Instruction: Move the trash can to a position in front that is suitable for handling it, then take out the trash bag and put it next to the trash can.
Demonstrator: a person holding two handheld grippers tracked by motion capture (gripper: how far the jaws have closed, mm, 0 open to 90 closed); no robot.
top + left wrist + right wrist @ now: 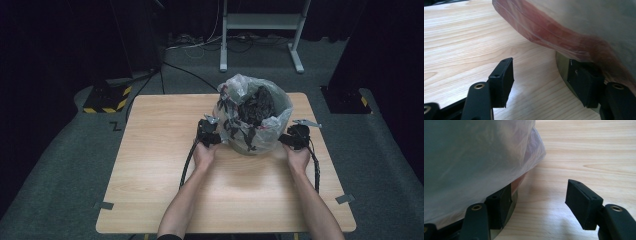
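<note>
Bin lined with a clear plastic bag stands near the far middle of your wooden table, with dark, crumpled stuff showing inside the bag's open top. You hold the left gripper against the bin's left side and the right gripper against its right side, a hand behind each one.

In the left gripper view your jaws are spread wide: one pad hangs over bare table, the other sits tight against the bin's lower wall, under the reddish-tinted overhang of the bag. Nothing lies between them.

In the right gripper view the jaws are likewise spread: one pad is tucked under the bag's drape beside the bin's base, the other stands free above the wood. A black cable trails back along your left forearm.
</note>
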